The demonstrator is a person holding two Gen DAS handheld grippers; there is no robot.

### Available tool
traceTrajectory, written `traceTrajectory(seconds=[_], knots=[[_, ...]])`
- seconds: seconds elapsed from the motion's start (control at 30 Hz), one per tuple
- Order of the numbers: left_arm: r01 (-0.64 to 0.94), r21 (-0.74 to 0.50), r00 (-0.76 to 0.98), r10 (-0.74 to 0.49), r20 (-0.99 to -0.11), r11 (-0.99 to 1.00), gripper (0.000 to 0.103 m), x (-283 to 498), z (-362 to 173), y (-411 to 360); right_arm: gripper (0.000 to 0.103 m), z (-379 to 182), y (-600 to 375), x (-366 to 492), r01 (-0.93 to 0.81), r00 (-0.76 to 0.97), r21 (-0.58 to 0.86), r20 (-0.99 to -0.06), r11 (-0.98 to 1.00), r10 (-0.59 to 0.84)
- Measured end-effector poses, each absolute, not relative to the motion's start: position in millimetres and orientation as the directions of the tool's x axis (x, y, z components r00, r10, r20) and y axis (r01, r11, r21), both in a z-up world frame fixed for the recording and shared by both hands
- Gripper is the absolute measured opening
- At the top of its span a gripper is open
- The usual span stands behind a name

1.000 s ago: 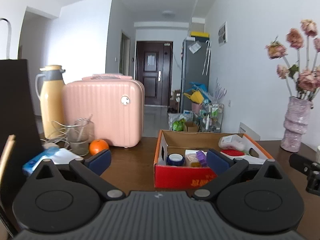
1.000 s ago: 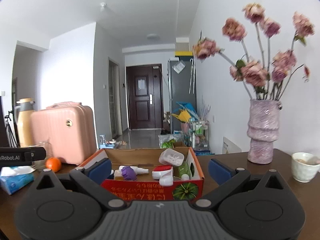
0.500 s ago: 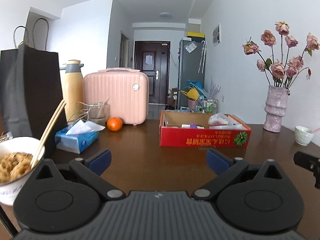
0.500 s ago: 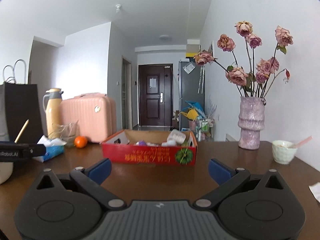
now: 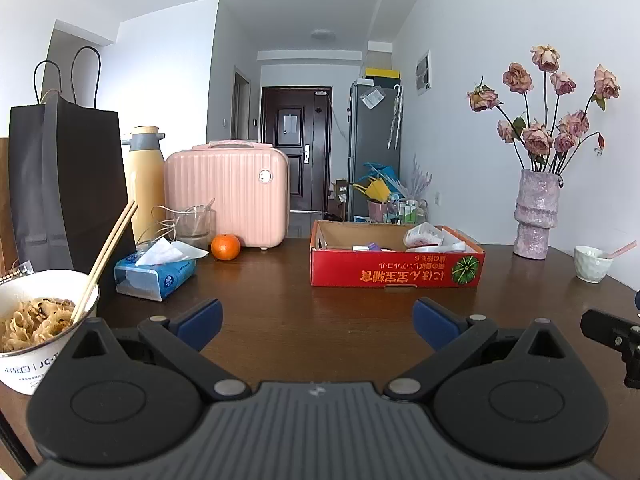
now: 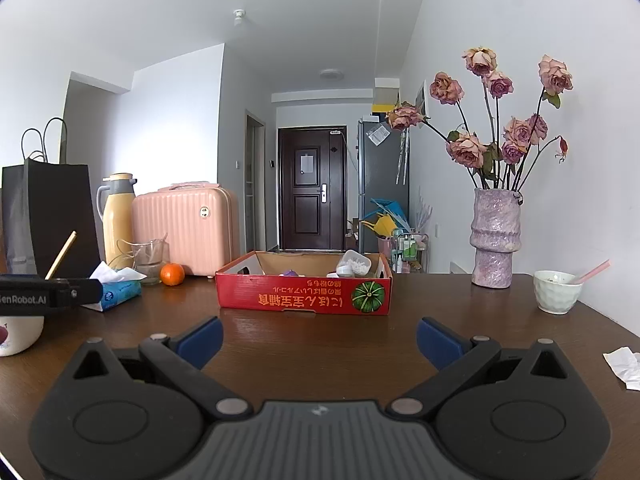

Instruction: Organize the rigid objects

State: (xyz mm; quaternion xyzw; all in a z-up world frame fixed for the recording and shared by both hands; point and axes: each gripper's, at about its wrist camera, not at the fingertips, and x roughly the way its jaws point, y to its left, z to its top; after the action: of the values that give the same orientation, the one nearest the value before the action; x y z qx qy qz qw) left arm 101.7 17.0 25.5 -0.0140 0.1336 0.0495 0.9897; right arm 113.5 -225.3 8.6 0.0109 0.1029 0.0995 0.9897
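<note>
The red cardboard box [image 6: 303, 290] of small things was seen straight ahead, long side facing both grippers. The right gripper [image 6: 319, 335] seemed nearer; the left gripper [image 5: 317, 319] too was wide open, empty.

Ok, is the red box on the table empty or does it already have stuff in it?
Not empty. The open-topped red box holds several small items, including a white container above its rim; how full, cannot tell.
</note>
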Motion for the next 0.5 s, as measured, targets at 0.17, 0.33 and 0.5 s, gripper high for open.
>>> traceTrajectory(seconds=[0.17, 0.33, 0.5], knots=[[-0.099, -0.013, 0.958, 0.091, -0.271, 0.995, 0.103, 101.0, 23.7, 16.6, 0.103, 8.3, -225.6, 112.6, -0.197, 0.959, 0.045, -0.201, 0.979, 0.202], [-0.099, -0.014, 0.958, 0.091, -0.272, 0.995, 0.103, 101.2, 23.6, 16.4, 0.103, 8.3, -225.6, 112.7, -0.197, 0.958, 0.045, -0.201, 0.979, 0.202], [-0.095, -0.016, 0.959, 0.087, -0.270, 0.995, 0.103, 100.7, 23.1, 16.2, 0.103, 7.9, -224.1, 112.5, -0.197, 0.958, 0.044, -0.204, 0.979, 0.202]])
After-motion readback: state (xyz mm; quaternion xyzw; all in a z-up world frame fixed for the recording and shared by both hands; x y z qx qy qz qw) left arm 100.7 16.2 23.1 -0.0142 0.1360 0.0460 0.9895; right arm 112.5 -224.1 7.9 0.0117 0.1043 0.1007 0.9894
